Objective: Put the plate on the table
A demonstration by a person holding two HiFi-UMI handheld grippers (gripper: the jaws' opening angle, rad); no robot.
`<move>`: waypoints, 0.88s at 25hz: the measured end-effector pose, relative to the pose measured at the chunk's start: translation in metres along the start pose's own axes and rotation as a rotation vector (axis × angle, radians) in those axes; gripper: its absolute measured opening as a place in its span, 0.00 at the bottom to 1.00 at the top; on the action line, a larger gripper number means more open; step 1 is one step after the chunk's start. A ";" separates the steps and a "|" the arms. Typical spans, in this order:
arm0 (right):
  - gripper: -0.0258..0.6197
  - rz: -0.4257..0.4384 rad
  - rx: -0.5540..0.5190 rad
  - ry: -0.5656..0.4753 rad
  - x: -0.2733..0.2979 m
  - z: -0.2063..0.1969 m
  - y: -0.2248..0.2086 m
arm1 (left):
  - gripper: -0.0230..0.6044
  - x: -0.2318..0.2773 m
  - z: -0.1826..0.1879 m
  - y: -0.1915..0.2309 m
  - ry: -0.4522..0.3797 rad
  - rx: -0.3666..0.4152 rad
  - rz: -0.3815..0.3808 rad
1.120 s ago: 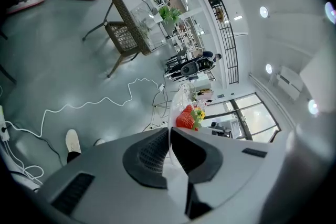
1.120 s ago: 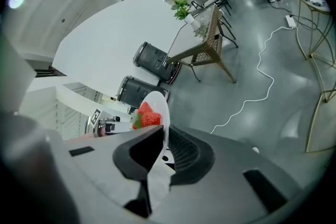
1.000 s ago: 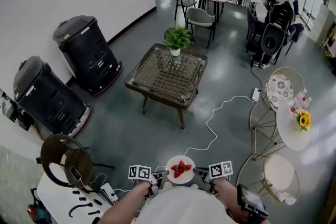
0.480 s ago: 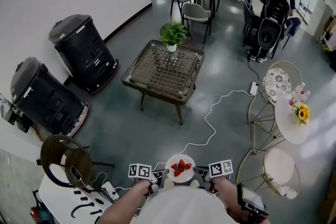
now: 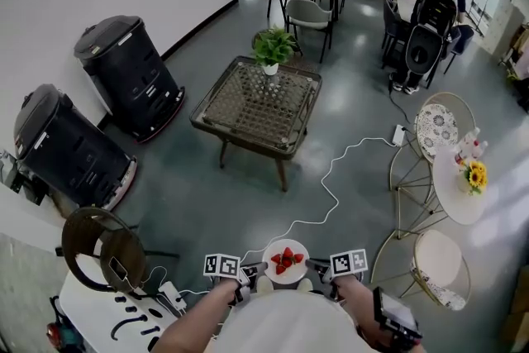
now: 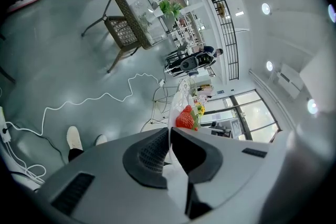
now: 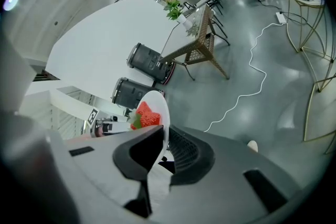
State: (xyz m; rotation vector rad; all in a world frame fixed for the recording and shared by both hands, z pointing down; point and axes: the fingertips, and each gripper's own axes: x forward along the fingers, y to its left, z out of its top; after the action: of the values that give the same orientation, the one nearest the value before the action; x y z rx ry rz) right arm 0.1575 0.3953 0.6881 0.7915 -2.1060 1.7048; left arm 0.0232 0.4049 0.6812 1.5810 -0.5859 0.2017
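A white plate (image 5: 285, 270) with several strawberries (image 5: 285, 259) hangs level in front of me, low in the head view. My left gripper (image 5: 253, 270) is shut on its left rim and my right gripper (image 5: 315, 267) is shut on its right rim. In the left gripper view the plate (image 6: 176, 103) runs edge-on between the pads of the left gripper (image 6: 169, 140), with strawberries (image 6: 185, 118) beyond. In the right gripper view the right gripper (image 7: 163, 143) clamps the plate (image 7: 158, 106). The wicker table (image 5: 216, 128) with a glass top stands ahead across the floor, a potted plant (image 5: 273, 50) on its far edge.
Two dark round bins (image 5: 131, 77) (image 5: 69, 149) stand along the left wall. A white cable (image 5: 331, 194) snakes over the floor. At right are a round side table (image 5: 459, 207) with flowers and gold chairs (image 5: 440, 273). A person (image 5: 436, 2) sits far back.
The view has shifted a little forward, so the wicker table and bins sit slightly differently in the frame. The plate stays held between both grippers, level.
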 end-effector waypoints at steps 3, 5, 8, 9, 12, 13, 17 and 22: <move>0.09 -0.004 -0.010 0.006 0.004 0.002 0.004 | 0.06 -0.004 0.002 0.002 -0.007 -0.002 -0.004; 0.09 -0.007 -0.021 0.010 0.007 0.004 0.007 | 0.06 -0.008 0.005 0.004 -0.018 0.003 -0.006; 0.09 -0.015 -0.045 0.022 0.014 0.006 0.013 | 0.06 -0.016 0.008 0.007 -0.038 0.009 -0.014; 0.09 -0.018 -0.056 0.027 0.017 0.007 0.015 | 0.06 -0.018 0.009 0.008 -0.044 0.009 -0.017; 0.09 -0.022 -0.078 0.034 0.026 0.011 0.023 | 0.06 -0.028 0.012 0.014 -0.063 -0.002 -0.025; 0.09 -0.024 -0.081 0.035 0.030 0.012 0.027 | 0.06 -0.032 0.014 0.016 -0.069 -0.004 -0.028; 0.09 -0.030 -0.102 0.037 0.044 0.014 0.040 | 0.06 -0.048 0.020 0.023 -0.090 0.005 -0.033; 0.09 -0.037 -0.124 0.041 0.059 0.018 0.055 | 0.06 -0.064 0.028 0.032 -0.110 0.002 -0.045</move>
State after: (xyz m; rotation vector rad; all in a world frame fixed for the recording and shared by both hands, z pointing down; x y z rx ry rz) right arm 0.0798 0.3728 0.6737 0.7484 -2.1326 1.5411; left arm -0.0530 0.3935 0.6761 1.6129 -0.6345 0.0814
